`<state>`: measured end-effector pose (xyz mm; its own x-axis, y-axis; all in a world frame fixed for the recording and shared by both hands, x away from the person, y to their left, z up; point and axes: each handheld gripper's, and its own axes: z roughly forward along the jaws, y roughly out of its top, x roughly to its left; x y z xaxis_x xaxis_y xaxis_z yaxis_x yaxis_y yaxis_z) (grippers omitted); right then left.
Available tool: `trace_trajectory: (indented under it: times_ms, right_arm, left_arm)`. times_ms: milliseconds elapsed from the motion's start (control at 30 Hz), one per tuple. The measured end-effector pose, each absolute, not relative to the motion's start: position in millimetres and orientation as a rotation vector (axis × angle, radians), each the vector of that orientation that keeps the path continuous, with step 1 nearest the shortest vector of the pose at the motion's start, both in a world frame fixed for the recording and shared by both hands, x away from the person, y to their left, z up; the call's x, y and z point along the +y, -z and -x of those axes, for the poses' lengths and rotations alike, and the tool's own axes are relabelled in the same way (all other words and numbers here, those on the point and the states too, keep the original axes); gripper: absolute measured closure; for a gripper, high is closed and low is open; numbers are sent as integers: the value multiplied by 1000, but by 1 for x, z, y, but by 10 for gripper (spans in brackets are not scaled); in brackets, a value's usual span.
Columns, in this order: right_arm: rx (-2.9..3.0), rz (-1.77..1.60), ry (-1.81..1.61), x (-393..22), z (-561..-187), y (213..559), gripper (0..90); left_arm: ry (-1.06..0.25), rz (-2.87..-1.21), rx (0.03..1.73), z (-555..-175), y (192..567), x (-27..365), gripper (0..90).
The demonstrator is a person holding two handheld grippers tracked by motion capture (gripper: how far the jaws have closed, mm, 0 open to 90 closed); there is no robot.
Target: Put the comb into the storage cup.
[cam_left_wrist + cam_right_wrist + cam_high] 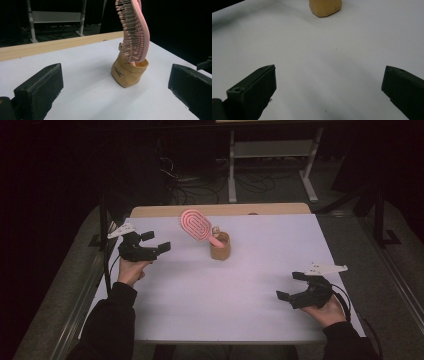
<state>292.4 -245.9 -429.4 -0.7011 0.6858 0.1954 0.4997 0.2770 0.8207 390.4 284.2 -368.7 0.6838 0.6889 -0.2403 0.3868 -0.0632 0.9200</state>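
The pink hairbrush (135,32) stands in the tan cup (128,73), its bristles clear in the left gripper view; the cup sits at twelve o'clock from the right gripper (329,87). The left gripper (156,241) and the right gripper both have released jaws.

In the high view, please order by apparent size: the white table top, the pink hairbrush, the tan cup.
1. white table top
2. pink hairbrush
3. tan cup, though it looks close to the hairbrush in size

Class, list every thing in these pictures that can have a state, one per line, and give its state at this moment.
Pink oval plastic hairbrush: standing handle-down in the pot, leaning, bristle head above the rim.
Small tan pot: upright on the table, holding the hairbrush.
Left gripper: open, holding nothing, apart from the pot.
Right gripper: open, holding nothing, low over the white table.
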Motion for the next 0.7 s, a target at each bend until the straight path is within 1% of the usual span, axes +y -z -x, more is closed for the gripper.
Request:
trace_trajectory:
  times_ms: [700]
  right_arm:
    - [2352, -1108, -1383, -245, -293, 431, 0]
  left_arm:
    - [-319, -1672, 902, -370, 382, 301, 0]
